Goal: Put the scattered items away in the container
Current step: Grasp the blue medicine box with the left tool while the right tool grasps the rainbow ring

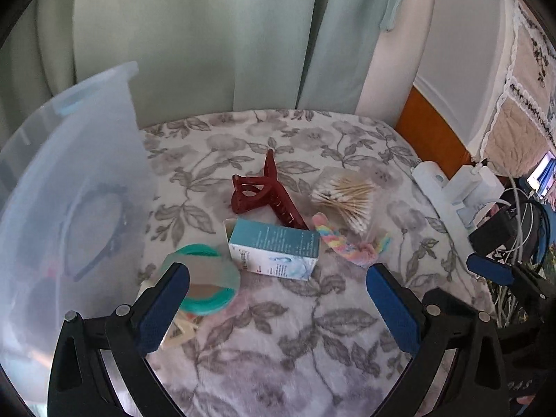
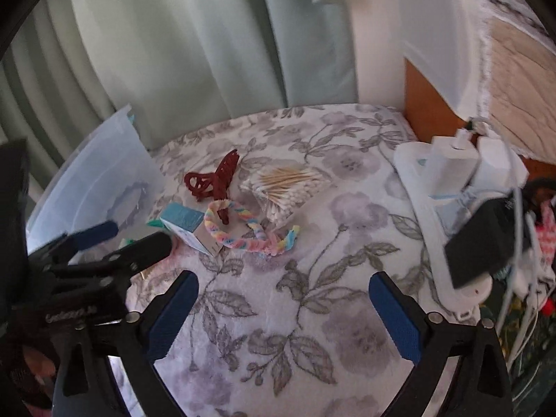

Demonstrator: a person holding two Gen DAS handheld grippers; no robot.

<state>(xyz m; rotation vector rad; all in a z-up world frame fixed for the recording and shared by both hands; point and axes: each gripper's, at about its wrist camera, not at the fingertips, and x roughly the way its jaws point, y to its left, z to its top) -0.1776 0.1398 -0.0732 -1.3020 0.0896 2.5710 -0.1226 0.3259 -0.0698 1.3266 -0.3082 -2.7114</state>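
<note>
Several loose items are lying just ahead of two wide-open, empty grippers, with the container off to the left.

The left gripper (image 1: pixel 278 278) is hovering nearest the pile: the teal box (image 1: pixel 274 248) is sitting straight ahead between its fingertips, long axis running left-right across them, and the teal tape roll (image 1: pixel 205 283) is touching its left finger. The red hair claw (image 1: pixel 267 194), cotton swabs (image 1: pixel 347 198) and rainbow scrunchie (image 1: pixel 347 243) are lying farther on. The right gripper (image 2: pixel 283 295) is waiting well short, the pile ahead-left. The clear container (image 1: pixel 69 173) is standing just left, probably favouring the left arm.
</note>
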